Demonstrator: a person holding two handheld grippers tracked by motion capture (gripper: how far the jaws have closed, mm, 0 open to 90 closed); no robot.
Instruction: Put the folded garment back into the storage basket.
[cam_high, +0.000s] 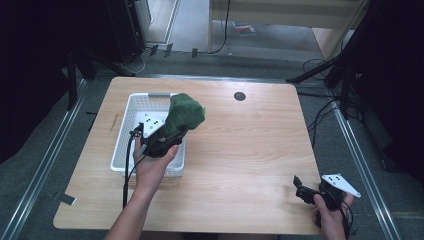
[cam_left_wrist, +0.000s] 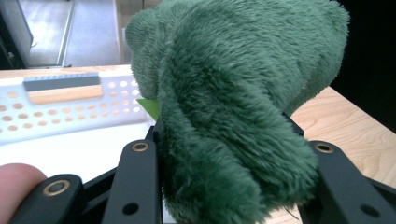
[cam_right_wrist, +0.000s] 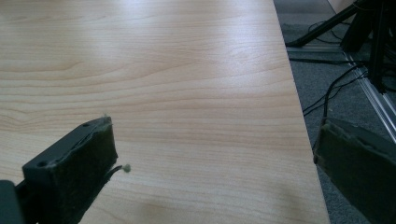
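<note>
- High view, left side: white perforated basket (cam_high: 126, 131) sits on the wooden table (cam_high: 240, 150); its floor, so far as visible, is bare, with nothing seen lying in it
- Left gripper (cam_high: 170, 136) hangs over the basket's right part, jaws clamped on a green plush toy (cam_high: 185, 112), which is held aloft clear of the basket floor
- Left gripper view confirms the hold: the plush toy (cam_left_wrist: 233, 116) bulges between both black jaws, with the basket wall (cam_left_wrist: 70, 107) behind it
- Step judged in hand: carrying the toy, either into or out of the basket; direction cannot be told
- Next move, as judged: bring the toy low over its destination before the jaws part, keeping the soft body clear of the basket rim
- Right gripper (cam_high: 306, 192) rests at the table's near right corner, jaws spread wide, holding nothing; right gripper view shows bare tabletop (cam_right_wrist: 187, 93) between its pads
</note>
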